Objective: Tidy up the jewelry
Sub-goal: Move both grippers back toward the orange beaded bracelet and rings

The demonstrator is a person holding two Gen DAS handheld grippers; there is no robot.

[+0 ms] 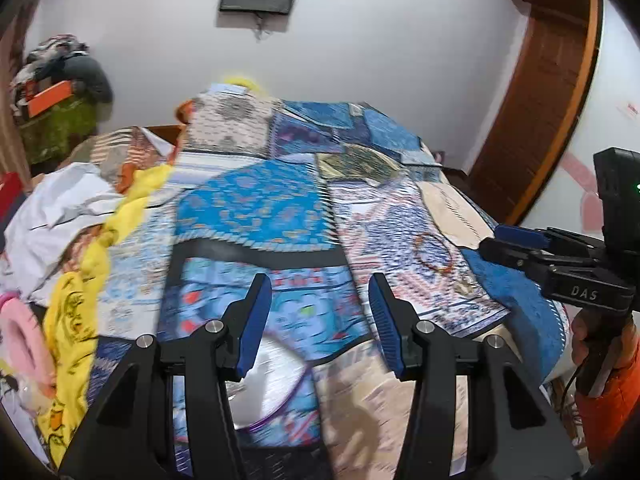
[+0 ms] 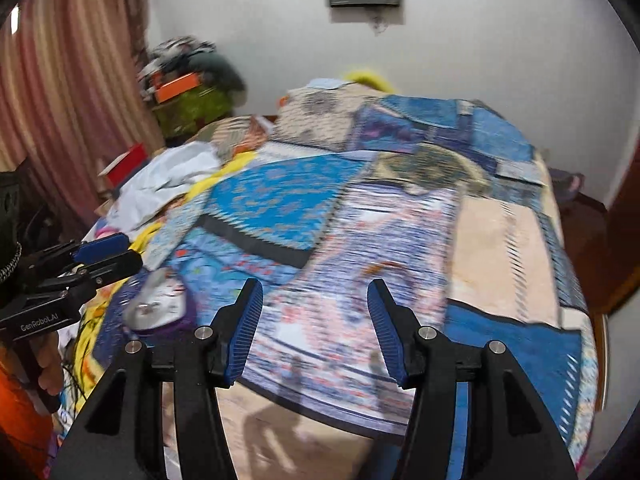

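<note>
A thin reddish-orange beaded bracelet point(image 1: 435, 251) lies flat as an open loop on the patterned patchwork bed cover, toward the right side. A round white dish with a purple rim point(image 1: 269, 384), possibly a jewelry tray, sits blurred nearer the bed's front edge.

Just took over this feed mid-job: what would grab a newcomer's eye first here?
The busy blue patchwork bedspread fills both views. On it, right of centre in the left wrist view, lies a red-and-orange bead necklace, and near the left tongs sits a blurred white round box with a purple rim. Both tongs are open; the right tongs hold nothing.
</note>
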